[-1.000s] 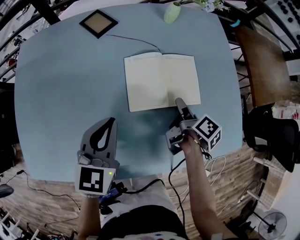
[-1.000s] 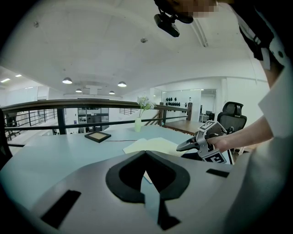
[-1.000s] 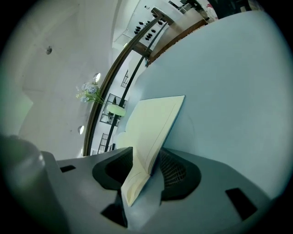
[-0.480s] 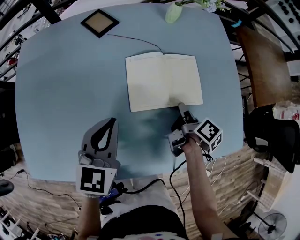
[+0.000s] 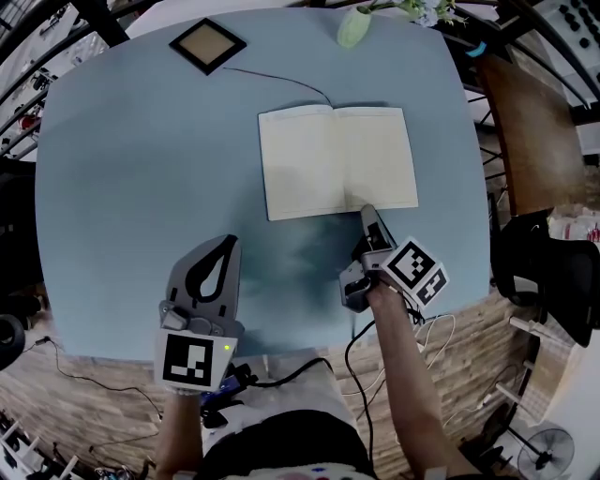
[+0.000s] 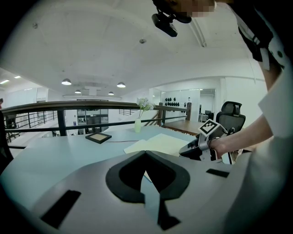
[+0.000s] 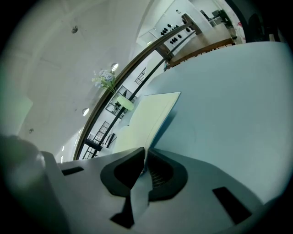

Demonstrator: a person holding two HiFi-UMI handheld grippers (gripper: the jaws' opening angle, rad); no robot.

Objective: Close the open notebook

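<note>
Two pages spread sideways on the notebook [image 5: 337, 161], spine pointing away — right gripper [image 5: 365, 212] just clenched, seemingly on its near edge; left gripper [image 5: 225, 241] clenched empty.

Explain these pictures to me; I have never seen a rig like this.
There is no robot: a person holds a two-jaw gripper in each hand. The head view comes from a camera on the person's head, looking down. The other two cameras ride on the grippers and look along their jaws. On the blue table are an open notebook, a framed picture and a vase. The right gripper has just been closing its jaws and pinches the notebook's near edge. The left gripper is shut on nothing, away from the notebook.
</note>
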